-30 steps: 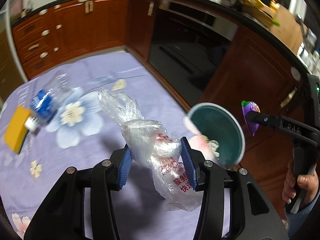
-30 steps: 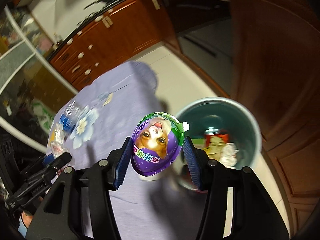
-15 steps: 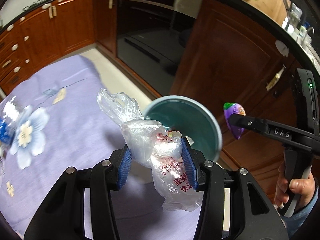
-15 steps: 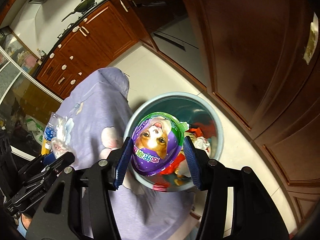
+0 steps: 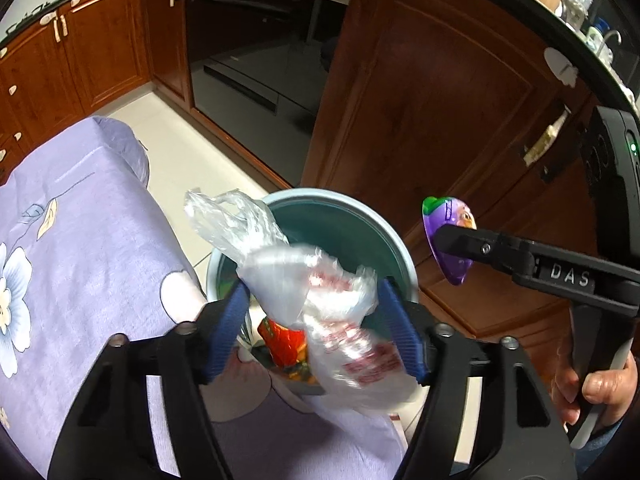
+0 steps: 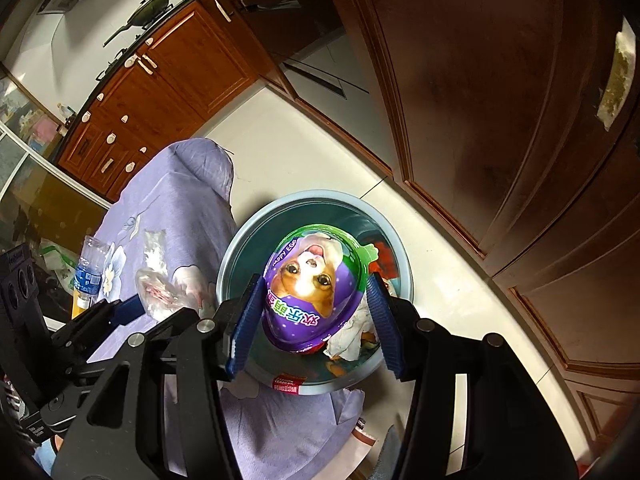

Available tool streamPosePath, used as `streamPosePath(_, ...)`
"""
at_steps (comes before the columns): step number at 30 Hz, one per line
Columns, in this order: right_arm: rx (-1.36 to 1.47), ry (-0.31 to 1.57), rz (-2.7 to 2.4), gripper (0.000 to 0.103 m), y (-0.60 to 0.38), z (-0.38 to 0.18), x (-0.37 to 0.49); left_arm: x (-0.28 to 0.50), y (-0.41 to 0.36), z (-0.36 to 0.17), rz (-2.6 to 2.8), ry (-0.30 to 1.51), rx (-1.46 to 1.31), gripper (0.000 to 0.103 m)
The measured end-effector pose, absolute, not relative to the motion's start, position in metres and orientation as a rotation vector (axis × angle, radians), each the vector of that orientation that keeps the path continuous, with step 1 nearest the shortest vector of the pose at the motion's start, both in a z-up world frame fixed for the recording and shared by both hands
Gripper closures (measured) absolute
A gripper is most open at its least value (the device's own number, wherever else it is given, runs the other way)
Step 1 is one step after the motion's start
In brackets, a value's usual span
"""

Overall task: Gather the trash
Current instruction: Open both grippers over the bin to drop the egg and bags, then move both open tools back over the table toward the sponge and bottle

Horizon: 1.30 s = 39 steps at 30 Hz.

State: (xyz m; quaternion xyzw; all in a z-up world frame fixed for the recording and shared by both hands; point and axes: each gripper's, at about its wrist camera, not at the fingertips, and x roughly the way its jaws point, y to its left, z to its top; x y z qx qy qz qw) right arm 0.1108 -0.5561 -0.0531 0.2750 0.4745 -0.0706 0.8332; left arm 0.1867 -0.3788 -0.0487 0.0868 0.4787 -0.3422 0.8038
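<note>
Right now the purple floral cloth (image 5: 80, 264) on the table runs up to the teal trash bin (image 5: 344, 224), which stands on the floor with wrappers inside. Above its mouth the left gripper (image 5: 312, 316) has just been opening its jaws, a crumpled plastic bag (image 5: 320, 304) blurred between them. Nearby, the right gripper (image 6: 316, 312) stays clenched on a purple egg-shaped package (image 6: 312, 288).

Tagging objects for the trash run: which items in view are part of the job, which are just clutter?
In the job:
- clear plastic bag, between the open left claw pads
- purple egg-shaped toy package, held by right claw
- teal trash bin

Lying about:
- water bottle
- floral purple cloth
- pan
</note>
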Motion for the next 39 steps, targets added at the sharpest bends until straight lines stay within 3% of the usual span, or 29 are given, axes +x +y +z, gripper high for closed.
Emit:
streamPosePath(6,0.584,1.018,-0.148,0.053,-0.553,-0.059,0.117,0.190,-0.371,-0.051,-0.704,1.038,0.173,0.012)
streamPosePath(12,0.576,1.031,-0.140,0.053,-0.545,-0.063,0.123,0.189,-0.360,-0.049,-0.692,1.051,0.171,0.005)
streamPosePath(17,0.566,1.048,-0.133,0.052,-0.538,-0.066,0.129,0.188,-0.348,-0.050,-0.674,1.062,0.189,0.004)
streamPosePath(20,0.572,1.056,-0.132,0.036,-0.534,-0.066,0.131,0.188,-0.338,-0.051,-0.669,1.066,0.174,0.004)
streamPosePath(24,0.577,1.056,-0.142,0.028,-0.530,-0.064,0.132,0.186,-0.329,-0.049,-0.663,1.070,0.163,0.004)
streamPosePath(39,0.570,1.080,-0.216,0.016,-0.510,-0.049,0.125,0.176,-0.294,-0.038,-0.656,1.054,0.109,0.004)
